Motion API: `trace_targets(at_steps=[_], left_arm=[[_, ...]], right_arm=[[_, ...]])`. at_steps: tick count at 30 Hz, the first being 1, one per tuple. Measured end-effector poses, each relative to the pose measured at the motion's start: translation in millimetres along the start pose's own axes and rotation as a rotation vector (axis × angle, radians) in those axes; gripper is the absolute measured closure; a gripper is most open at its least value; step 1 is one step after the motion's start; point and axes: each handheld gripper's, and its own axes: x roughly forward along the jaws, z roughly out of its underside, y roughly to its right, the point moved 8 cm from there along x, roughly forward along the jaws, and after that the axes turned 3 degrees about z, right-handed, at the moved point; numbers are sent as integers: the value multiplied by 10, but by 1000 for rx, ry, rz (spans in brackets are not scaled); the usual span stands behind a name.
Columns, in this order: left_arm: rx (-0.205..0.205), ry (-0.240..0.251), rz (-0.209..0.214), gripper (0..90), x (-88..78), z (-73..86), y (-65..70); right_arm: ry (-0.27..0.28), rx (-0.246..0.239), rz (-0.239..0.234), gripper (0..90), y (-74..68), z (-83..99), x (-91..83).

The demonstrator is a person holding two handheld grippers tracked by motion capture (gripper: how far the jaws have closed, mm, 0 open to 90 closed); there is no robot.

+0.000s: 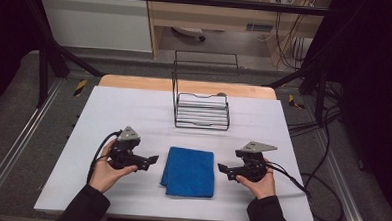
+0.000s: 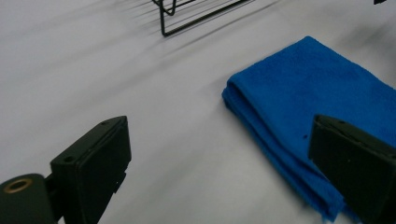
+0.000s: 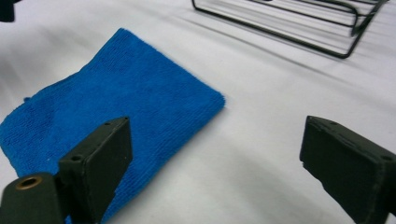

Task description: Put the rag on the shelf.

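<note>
**Cloth untouched, both hand-held grippers poised**

You held the left hand-held gripper [image 1: 152,160] and the right hand-held gripper [image 1: 222,168] low over the surface [image 1: 134,108], one on each side of the folded blue cloth [image 1: 189,171]. Both had their jaws spread wide and held nothing. The cloth lay flat near the front middle of the surface, between your two grippers and clear of both. Behind it, well apart, stood the black wire rack [image 1: 202,111], with nothing placed in it that I could see. By my reading, nothing was done yet: you had only lined up on the cloth. The grasp, and whatever handling followed, such as unfolding or moving it toward the rack, was all left.
</note>
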Motion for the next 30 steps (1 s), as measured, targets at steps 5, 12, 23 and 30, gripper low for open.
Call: trace_targets(at_steps=[5,12,23,30], left_arm=[[-4,-4,13,145,255,-166,74],[-20,-26,8,290,517,-239,99],[-47,-99,26,544,682,-76,63],[-49,-117,24,633,754,-42,68]], right_arm=[[-4,20,11,68,69,24,-55],[-1,23,18,63,85,29,-64],[-9,18,9,70,63,49,-34],[-24,12,1,82,49,71,-8]])
